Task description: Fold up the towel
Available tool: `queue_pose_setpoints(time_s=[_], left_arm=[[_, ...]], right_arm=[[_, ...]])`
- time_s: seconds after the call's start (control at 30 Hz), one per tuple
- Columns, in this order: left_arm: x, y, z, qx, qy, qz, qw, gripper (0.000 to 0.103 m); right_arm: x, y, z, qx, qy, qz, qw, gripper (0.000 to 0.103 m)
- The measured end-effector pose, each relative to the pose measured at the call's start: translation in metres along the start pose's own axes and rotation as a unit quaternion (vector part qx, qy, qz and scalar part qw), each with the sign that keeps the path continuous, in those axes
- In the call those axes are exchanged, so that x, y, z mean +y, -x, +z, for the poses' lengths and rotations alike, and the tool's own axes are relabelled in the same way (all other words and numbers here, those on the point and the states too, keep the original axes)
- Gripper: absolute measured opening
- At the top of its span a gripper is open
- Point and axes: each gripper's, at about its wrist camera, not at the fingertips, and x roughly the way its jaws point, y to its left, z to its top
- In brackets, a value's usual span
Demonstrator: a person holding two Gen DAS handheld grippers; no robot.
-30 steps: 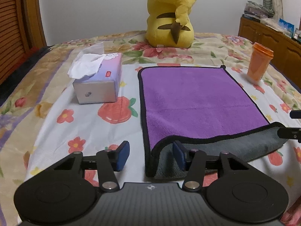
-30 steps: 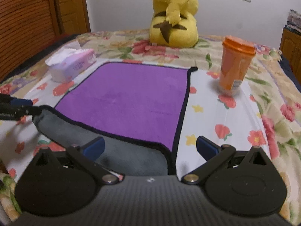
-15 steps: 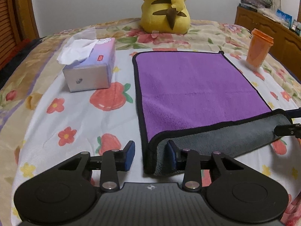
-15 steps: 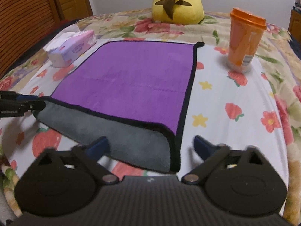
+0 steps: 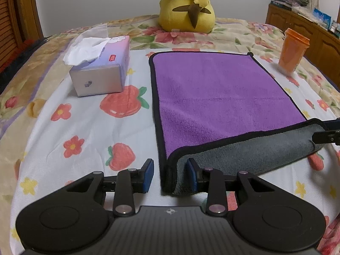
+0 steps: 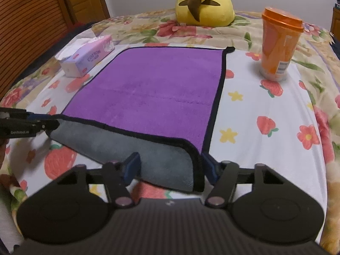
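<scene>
Both tongs, left (image 5: 170, 175) and right (image 6: 170, 167), have narrowed around the towel's (image 5: 223, 97) near corners, pads not yet clamped.

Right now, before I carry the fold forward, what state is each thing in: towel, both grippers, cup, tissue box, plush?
towel: flat on the bed, near edge lifted, grey underside showing
left gripper: open, straddling the near-left corner
right gripper: open, straddling the near-right corner
orange cup: upright, lid on
tissue box: open, a tissue sticking out
plush toy: sitting upright
</scene>
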Motion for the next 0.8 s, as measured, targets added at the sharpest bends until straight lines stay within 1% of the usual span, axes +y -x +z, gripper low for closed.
queue_pose_setpoints(time_s=[0.03, 0.07, 0.13, 0.2, 0.23, 0.3, 0.5, 0.57, 0.6, 0.7, 0.8], left_arm=[[-0.0001, 0.0003, 0.0001, 0.001, 0.0, -0.001, 1.0, 0.039], [-0.0006, 0.0008, 0.0001, 0.002, 0.0, -0.003, 1.0, 0.038], [-0.0001, 0.001, 0.0009, 0.002, 0.0, -0.009, 1.0, 0.028], [-0.0006, 0.0008, 0.0015, 0.003, -0.002, -0.015, 0.9999, 0.023], [-0.0018, 0.0011, 0.0015, 0.003, -0.005, -0.014, 0.9999, 0.023], [-0.0034, 0.0009, 0.0014, 0.005, -0.009, -0.015, 0.9998, 0.022], [-0.0034, 0.0, 0.0004, 0.007, -0.008, -0.018, 0.9998, 0.021], [-0.004, 0.0004, 0.0, 0.006, -0.009, -0.021, 0.9997, 0.016], [-0.0045, 0.0011, -0.0001, 0.006, -0.009, -0.024, 0.9997, 0.012], [-0.0068, 0.0045, 0.0004, 0.0, -0.014, -0.026, 0.9996, 0.01], [-0.0082, 0.0073, 0.002, -0.005, -0.017, -0.028, 0.9994, 0.009]], right_arm=[[-0.0004, -0.0005, 0.0002, 0.002, 0.001, -0.001, 1.0, 0.056], [-0.0003, -0.0006, 0.0, 0.003, 0.001, -0.002, 1.0, 0.052], [-0.0007, -0.0011, 0.0, 0.005, 0.002, -0.003, 1.0, 0.047], [-0.0014, -0.0012, -0.0005, 0.006, 0.003, -0.005, 1.0, 0.04], [-0.0013, -0.0011, -0.0007, 0.007, 0.004, -0.006, 1.0, 0.037], [-0.0018, -0.0013, -0.001, 0.008, 0.008, -0.011, 1.0, 0.029], [-0.0079, -0.0034, -0.0017, 0.019, 0.0, -0.021, 1.0, 0.021], [-0.0086, -0.0039, -0.0022, 0.022, -0.002, -0.018, 1.0, 0.016], [-0.0085, -0.0041, -0.0025, 0.022, -0.001, -0.018, 1.0, 0.008], [-0.0073, -0.0037, -0.0029, 0.021, 0.003, -0.018, 1.0, 0.005], [-0.0082, -0.0028, -0.0022, 0.016, 0.002, -0.018, 1.0, 0.005]])
